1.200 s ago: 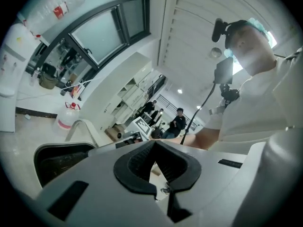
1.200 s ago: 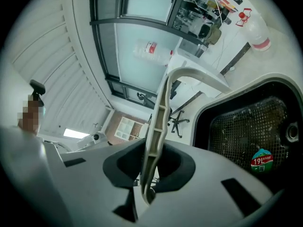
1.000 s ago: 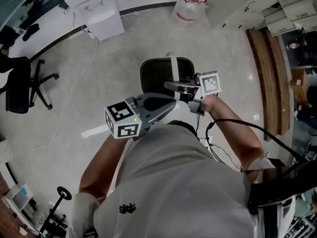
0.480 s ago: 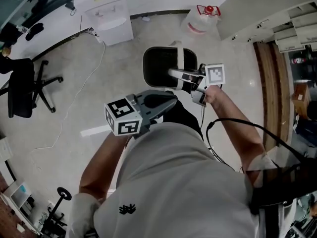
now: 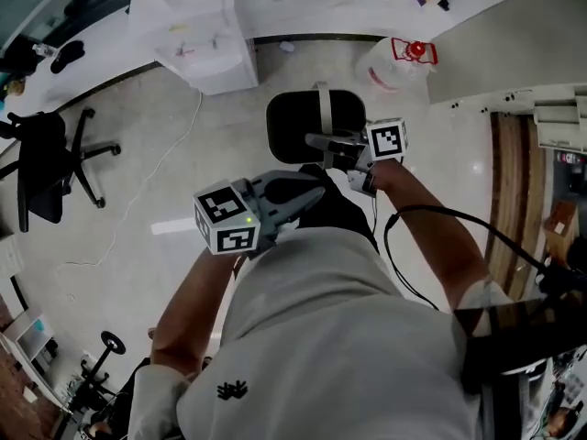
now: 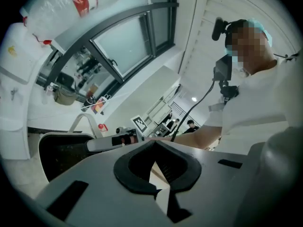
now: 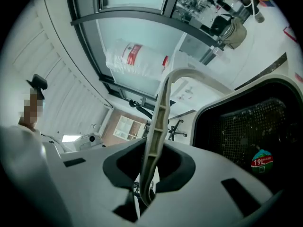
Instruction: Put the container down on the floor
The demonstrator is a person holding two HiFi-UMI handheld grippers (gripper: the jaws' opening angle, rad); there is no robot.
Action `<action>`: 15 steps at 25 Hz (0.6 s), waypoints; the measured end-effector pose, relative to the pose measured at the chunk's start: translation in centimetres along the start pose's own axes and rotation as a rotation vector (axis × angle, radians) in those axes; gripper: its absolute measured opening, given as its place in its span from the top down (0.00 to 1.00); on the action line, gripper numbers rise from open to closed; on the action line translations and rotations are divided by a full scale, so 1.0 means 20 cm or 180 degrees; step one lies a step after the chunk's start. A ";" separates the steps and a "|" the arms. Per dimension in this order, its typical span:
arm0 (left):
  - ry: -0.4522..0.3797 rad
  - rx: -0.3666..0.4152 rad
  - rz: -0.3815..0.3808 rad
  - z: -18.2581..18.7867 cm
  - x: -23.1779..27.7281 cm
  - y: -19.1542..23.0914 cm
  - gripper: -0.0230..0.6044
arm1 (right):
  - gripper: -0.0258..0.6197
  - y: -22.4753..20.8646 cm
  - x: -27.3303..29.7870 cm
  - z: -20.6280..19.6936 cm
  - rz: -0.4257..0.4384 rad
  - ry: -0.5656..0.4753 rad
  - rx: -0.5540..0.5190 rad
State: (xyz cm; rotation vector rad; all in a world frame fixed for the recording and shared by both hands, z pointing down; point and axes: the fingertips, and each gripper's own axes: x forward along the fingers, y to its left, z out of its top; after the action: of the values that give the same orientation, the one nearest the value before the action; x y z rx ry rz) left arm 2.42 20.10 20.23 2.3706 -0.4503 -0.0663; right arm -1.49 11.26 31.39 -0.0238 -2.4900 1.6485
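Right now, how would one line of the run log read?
right tool: shut on handle | container: hangs by handle above floor, not yet down | left tool: shut, empty

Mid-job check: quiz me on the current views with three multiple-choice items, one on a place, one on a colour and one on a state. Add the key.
1. Where is the red-capped water jug?
A. on the floor, beyond the container
B. inside the container
C. on a shelf

2. What colour is the container's body?
A. white
B. blue
C. black

3. What is the right gripper doing?
A. open and empty
B. shut on the container's white handle
C. shut on a cloth

Key:
1 A: the head view shows the jug standing on the floor past the container, to its right.
2 C: the walls are black in the head view and the right gripper view.
3 B: the right gripper view shows the handle clamped between the jaws.
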 end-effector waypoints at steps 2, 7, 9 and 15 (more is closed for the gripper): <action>0.0028 -0.0065 0.0056 0.10 0.10 0.19 0.95 | 0.90 -0.16 -0.02 0.14 -0.0117 0.0174 -0.0078; 0.0117 -0.0267 0.0176 0.28 0.30 0.57 0.95 | 0.90 -0.42 0.01 0.43 -0.0005 0.0405 0.0005; 0.0126 -0.0294 0.0196 0.34 0.38 0.74 0.95 | 0.90 -0.56 0.02 0.55 0.0008 0.0437 0.0007; 0.0104 -0.0465 0.0271 0.36 0.53 1.14 0.95 | 0.90 -1.03 0.07 0.75 -0.0022 0.0403 0.0092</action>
State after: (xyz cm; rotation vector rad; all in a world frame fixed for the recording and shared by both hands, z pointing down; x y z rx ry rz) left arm 4.32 -3.81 30.87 2.2038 -0.5125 -0.0203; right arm -3.38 -10.45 44.66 -0.1125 -2.3702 1.6266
